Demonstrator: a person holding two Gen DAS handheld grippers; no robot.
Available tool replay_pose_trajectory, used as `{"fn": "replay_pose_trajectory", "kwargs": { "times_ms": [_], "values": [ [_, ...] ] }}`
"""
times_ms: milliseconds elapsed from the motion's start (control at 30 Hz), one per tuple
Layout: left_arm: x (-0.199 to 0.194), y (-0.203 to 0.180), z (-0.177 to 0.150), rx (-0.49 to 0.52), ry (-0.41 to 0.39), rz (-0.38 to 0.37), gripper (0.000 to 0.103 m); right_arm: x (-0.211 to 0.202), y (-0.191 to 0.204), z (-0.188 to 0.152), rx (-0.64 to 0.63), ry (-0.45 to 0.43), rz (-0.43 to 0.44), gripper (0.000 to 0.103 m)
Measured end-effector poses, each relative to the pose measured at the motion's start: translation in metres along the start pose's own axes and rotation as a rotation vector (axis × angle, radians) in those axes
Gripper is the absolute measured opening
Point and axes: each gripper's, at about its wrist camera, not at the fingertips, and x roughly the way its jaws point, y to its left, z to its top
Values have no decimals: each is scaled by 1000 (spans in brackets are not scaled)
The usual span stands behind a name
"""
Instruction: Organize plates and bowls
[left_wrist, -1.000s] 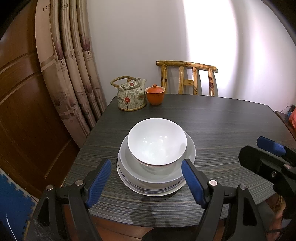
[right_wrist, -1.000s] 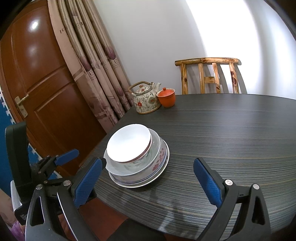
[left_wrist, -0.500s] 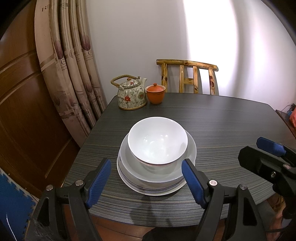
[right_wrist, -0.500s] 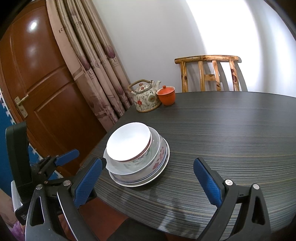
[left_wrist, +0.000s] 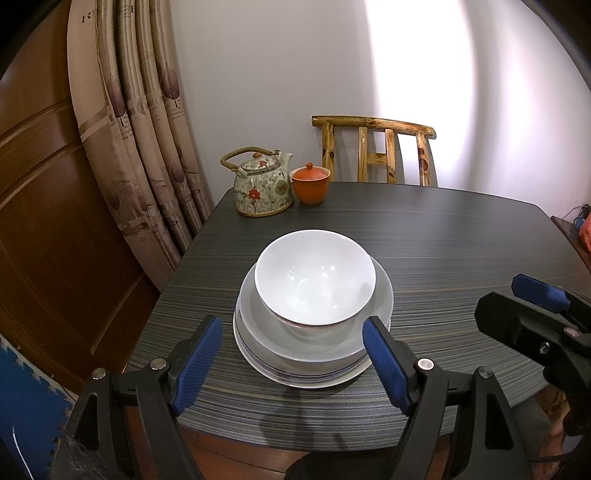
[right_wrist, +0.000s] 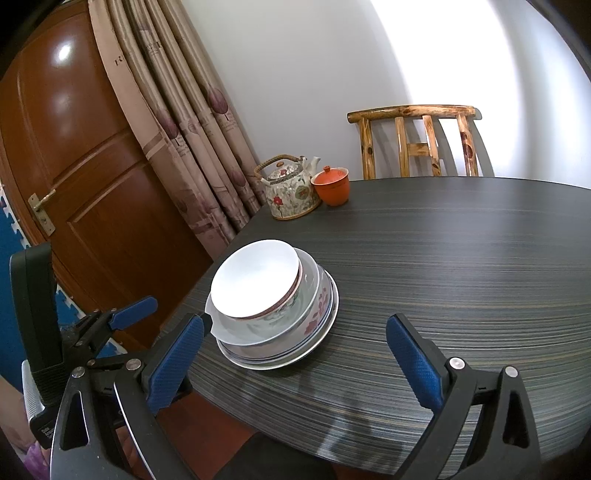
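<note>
A white bowl (left_wrist: 315, 275) tops a stack near the table's front-left corner, nested in a wider bowl (left_wrist: 380, 306) that rests on plates (left_wrist: 314, 380). From the right wrist view the white bowl (right_wrist: 255, 278) has a red rim line, the wider bowl (right_wrist: 314, 310) a red flower pattern, and the plates (right_wrist: 295, 356) a blue line. My left gripper (left_wrist: 291, 360) is open, level with the near side of the stack and empty. My right gripper (right_wrist: 295, 363) is open too, to the right of the stack above the table edge, holding nothing.
A dark striped table (left_wrist: 461, 236) carries a floral teapot (left_wrist: 262, 186) and an orange lidded cup (left_wrist: 309, 182) at its far left corner. A wooden chair (left_wrist: 373, 149) stands behind it. Curtains (left_wrist: 140, 122) and a wooden door (right_wrist: 85, 173) are on the left.
Both grippers have drifted very slightly; the stack sits a touch higher in each view. Nothing was taken hold of or let go.
</note>
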Motion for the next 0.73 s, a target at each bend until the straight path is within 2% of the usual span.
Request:
{"fn": "replay_pose_trajectory", "kwargs": {
  "times_ms": [300,500,633,733],
  "values": [
    [0,1,-1,3,-3,0,80,1,-1,-1,6,4,1,99],
    [-2,12,-1,-33,-50,3,80,0,-9,-5,27,3,1,99],
    [1,13,0,-30,-32,16,80,-4,-40,1,55,-9,-53,99],
    [4,12,1,-14,-12,47,80,-9,-89,4,130,-9,-128,99]
  ]
}}
